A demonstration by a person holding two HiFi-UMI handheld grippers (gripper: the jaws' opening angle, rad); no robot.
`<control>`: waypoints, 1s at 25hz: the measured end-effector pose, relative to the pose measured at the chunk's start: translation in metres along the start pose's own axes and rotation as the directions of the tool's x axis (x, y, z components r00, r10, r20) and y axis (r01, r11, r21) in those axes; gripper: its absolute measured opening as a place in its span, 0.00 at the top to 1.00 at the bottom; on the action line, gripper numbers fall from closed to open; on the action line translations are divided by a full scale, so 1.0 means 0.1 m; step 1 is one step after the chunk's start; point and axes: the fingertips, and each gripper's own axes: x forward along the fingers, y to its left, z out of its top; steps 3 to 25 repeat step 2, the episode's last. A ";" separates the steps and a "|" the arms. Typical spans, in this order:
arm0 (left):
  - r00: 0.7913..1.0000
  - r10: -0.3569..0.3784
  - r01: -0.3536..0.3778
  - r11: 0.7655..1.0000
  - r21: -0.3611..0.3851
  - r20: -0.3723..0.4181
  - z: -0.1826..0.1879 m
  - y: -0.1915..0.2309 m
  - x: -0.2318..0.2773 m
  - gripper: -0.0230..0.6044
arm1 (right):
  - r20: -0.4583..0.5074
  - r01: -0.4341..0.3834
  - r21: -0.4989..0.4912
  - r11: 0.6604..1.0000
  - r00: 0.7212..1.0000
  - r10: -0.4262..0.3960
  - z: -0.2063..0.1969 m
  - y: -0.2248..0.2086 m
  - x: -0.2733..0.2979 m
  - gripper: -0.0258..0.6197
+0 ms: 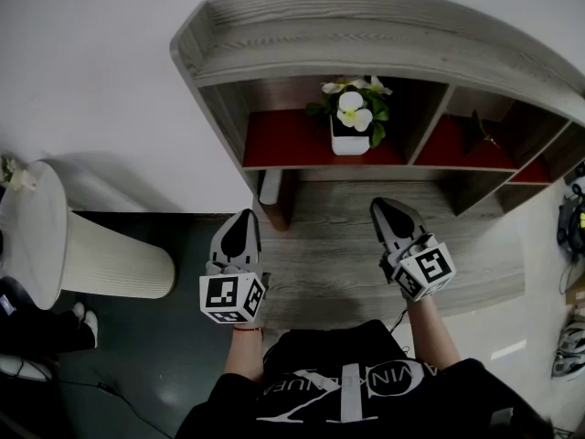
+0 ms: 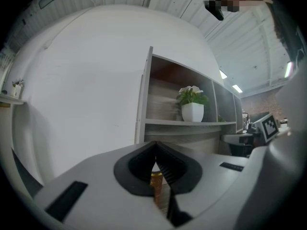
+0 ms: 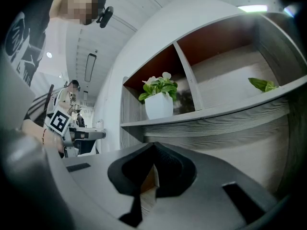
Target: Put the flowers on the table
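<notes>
A white square pot of white flowers with green leaves (image 1: 351,123) stands in the middle compartment of a grey wooden shelf unit (image 1: 384,39), on its red floor. The same pot (image 2: 192,110) shows upper right in the left gripper view, and the pot (image 3: 159,103) stands above the jaws in the right gripper view. My left gripper (image 1: 239,234) and right gripper (image 1: 391,216) hover side by side over the lower wooden ledge, below the pot. Both are shut with nothing between the jaws.
A round white pedestal table (image 1: 32,236) stands at the left, with a small plant (image 1: 9,174) on its far edge. A green sprig (image 1: 478,133) lies in the right-hand compartment. A small white object (image 1: 271,188) sits under the shelf. Dark floor lies below left.
</notes>
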 end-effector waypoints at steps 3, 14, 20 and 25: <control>1.000 0.001 -0.001 1.000 -0.003 -0.002 0.00 0.00 0.01 0.96 | -0.019 0.009 -0.008 1.000 1.000 -0.009 -0.03 -0.03 0.00 0.95; 1.000 0.001 -0.001 1.000 -0.003 -0.002 0.00 0.00 0.01 0.96 | -0.019 0.009 -0.008 1.000 1.000 -0.009 -0.03 -0.03 0.00 0.95; 1.000 0.001 -0.001 1.000 -0.003 -0.002 0.00 0.00 0.01 0.96 | -0.019 0.009 -0.008 1.000 1.000 -0.009 -0.03 -0.03 0.00 0.95; 1.000 0.001 -0.001 1.000 -0.003 -0.002 0.00 0.00 0.01 0.96 | -0.019 0.009 -0.008 1.000 1.000 -0.009 -0.03 -0.03 0.00 0.95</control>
